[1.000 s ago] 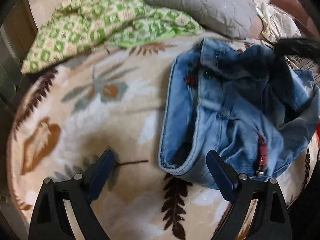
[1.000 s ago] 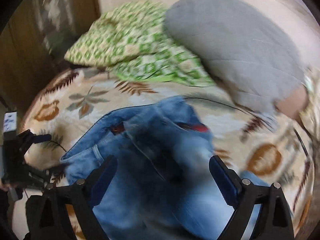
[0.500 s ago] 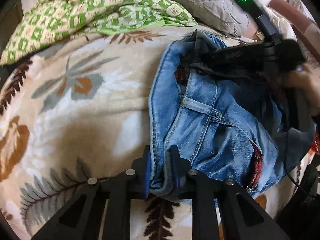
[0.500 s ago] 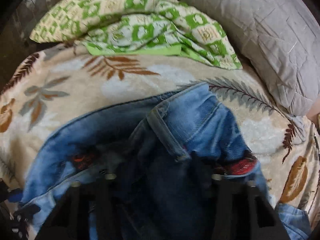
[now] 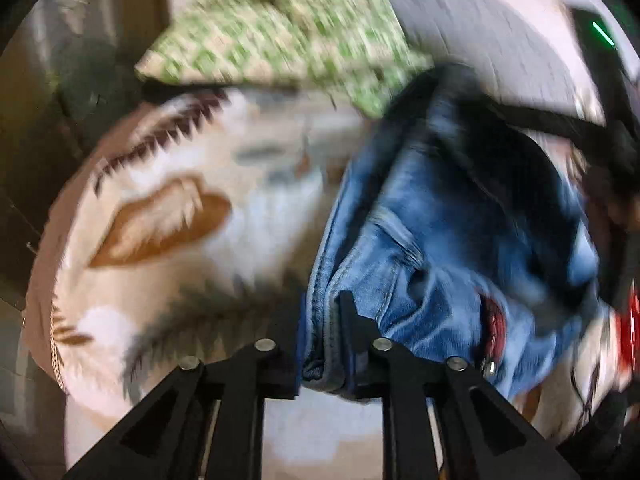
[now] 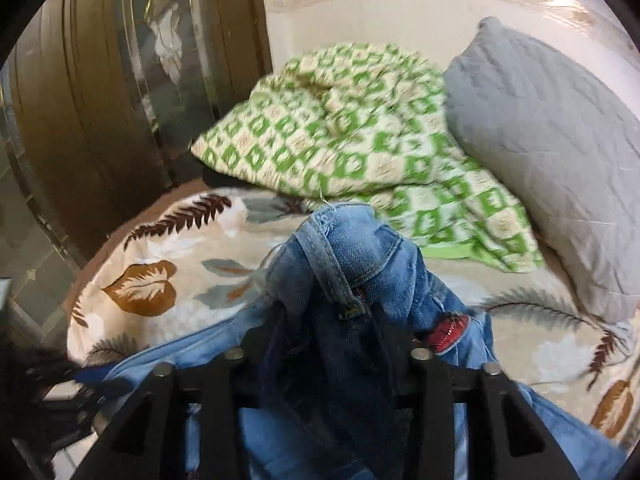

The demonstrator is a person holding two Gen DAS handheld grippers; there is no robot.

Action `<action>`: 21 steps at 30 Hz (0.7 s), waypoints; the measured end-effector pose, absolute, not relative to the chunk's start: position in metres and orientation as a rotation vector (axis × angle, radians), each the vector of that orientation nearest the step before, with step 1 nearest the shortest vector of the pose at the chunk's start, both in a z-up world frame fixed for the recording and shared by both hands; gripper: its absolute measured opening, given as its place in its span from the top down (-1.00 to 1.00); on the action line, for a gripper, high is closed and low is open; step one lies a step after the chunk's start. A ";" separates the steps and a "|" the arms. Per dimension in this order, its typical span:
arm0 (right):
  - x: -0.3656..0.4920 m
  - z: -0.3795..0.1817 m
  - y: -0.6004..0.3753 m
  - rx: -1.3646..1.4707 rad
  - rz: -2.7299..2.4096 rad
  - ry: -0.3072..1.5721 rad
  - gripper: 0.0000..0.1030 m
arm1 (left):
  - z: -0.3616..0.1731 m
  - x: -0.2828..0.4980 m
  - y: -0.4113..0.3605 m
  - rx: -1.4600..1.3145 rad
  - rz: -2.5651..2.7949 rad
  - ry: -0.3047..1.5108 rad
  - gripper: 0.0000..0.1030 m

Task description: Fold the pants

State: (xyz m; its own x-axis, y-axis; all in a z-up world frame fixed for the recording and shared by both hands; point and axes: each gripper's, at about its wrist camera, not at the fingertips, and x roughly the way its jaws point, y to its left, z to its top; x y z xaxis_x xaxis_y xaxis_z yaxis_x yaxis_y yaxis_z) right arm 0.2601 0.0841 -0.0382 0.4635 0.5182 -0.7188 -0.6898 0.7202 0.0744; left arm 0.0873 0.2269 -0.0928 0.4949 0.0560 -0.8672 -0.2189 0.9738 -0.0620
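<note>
Wide open room on the left, where the leaf-print blanket [image 6: 168, 256] lies bare from the near edge to the far pillows. The far side is walled off by the green checked pillow [image 6: 340, 136] and, to its right, the grey pillow [image 6: 560, 152], with a wooden door [image 6: 80, 100] closing the far left. On the right the bunched jeans [image 5: 440, 240] fill the bed, leaving a bare strip of blanket at their far right.

Cream bedspread [image 6: 168, 256] with brown leaf and grey fern print. Green-and-cream checked quilt [image 6: 360, 140] bunched at head, touching grey pillow [image 6: 560, 160]. Dark wooden door [image 6: 100, 100], decorated glass panel. Pale wall [image 6: 380, 12], patterned border strip.
</note>
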 end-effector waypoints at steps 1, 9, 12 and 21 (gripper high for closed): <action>0.262 -0.047 0.096 -0.267 0.722 0.825 -0.52 | -0.095 0.084 0.225 -0.153 0.173 1.058 0.42; 0.216 -0.060 0.058 -0.274 0.798 0.951 -0.58 | -0.074 0.089 0.238 -0.098 0.245 0.995 -0.55; 0.177 -0.068 0.037 -0.323 0.900 1.009 -0.58 | -0.091 0.110 0.232 -0.094 0.144 1.073 -0.56; 0.113 -0.145 0.054 -0.398 0.940 1.114 -0.30 | -0.140 0.112 0.223 -0.109 -0.028 1.165 0.48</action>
State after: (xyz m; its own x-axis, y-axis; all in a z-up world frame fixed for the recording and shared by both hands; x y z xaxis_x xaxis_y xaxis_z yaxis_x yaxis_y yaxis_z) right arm 0.1127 0.0539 -0.1448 0.1250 0.4379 -0.8903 -0.8035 0.5711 0.1681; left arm 0.1118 0.2230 -0.1401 0.3952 -0.0780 -0.9153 -0.0347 0.9944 -0.0998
